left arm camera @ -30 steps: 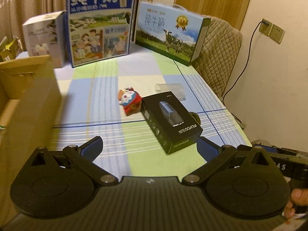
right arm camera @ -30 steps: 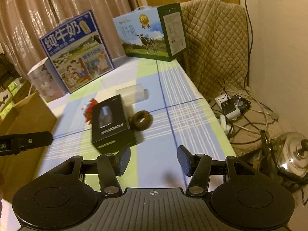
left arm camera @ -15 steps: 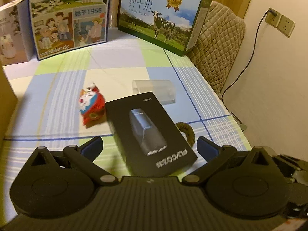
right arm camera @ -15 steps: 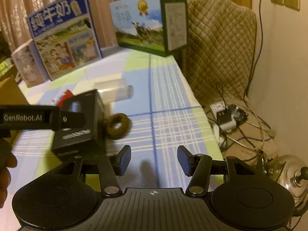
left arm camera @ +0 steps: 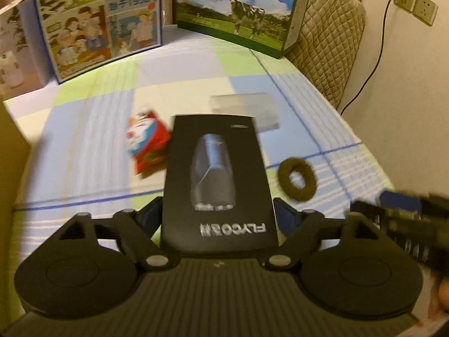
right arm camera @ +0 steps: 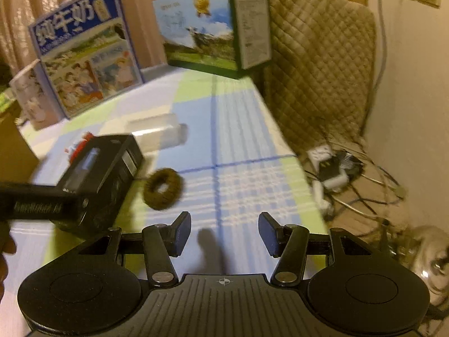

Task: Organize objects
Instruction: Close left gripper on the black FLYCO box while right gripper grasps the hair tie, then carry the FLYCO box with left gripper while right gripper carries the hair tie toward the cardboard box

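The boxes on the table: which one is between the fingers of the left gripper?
The black FLYCO box, lying flat between the left gripper fingers. The two milk cartons stand upright at the far edge, untouched.

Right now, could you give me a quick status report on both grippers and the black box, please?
Left gripper straddling the black box, grip unconfirmed. Right gripper open, empty, above the tablecloth. Brown ring beside the box; red toy at its other side.
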